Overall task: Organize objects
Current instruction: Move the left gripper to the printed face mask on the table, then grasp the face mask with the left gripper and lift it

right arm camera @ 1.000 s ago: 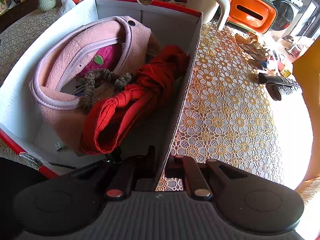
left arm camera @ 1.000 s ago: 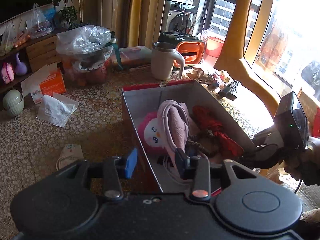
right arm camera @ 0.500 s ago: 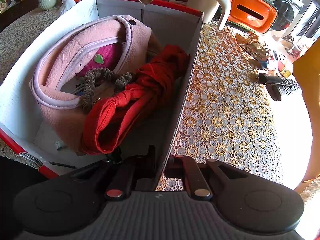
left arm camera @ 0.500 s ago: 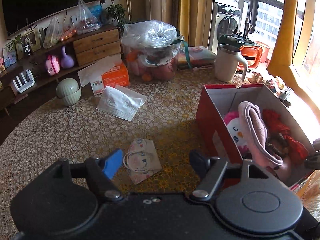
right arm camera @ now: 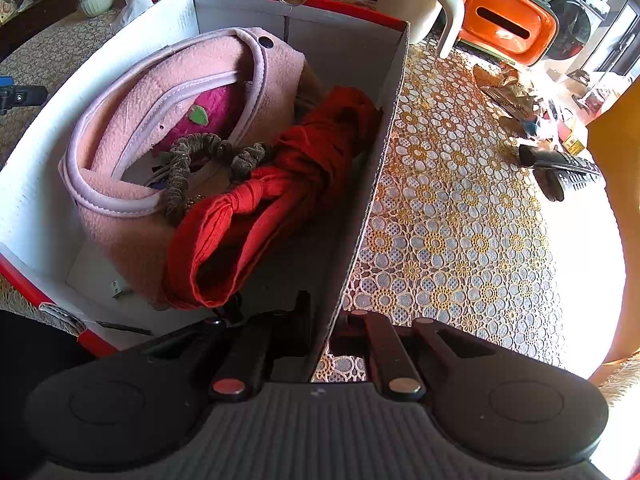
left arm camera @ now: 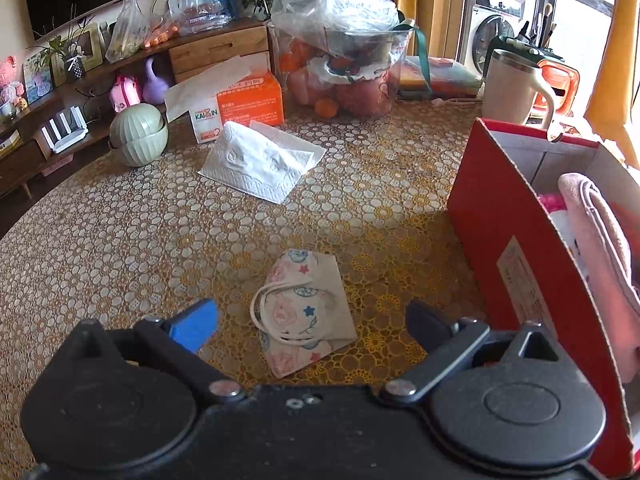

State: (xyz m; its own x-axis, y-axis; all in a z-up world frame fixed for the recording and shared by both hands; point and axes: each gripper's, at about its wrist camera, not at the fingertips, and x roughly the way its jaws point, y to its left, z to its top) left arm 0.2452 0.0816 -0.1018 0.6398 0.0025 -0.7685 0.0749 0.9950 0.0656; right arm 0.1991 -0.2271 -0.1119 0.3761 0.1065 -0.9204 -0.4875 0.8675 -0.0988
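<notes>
Here the left claw (left arm camera: 312,324) is seen spread wide, its jaws having just been opening, above a patterned face mask (left arm camera: 304,312) lying on the table (left arm camera: 120,240); further right, the right claw (right arm camera: 320,320) is clamped together on the red box (right arm camera: 372,184) wall

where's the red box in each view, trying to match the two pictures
Left wrist view: the red box stands at the right edge, its red outer wall facing the camera, right of the face mask on the tablecloth.
Right wrist view: the box fills the left and centre, seen from above, with its right wall clamped in the right tongs.
Shared landmark: the cream mug just beyond the box's far end.
</notes>
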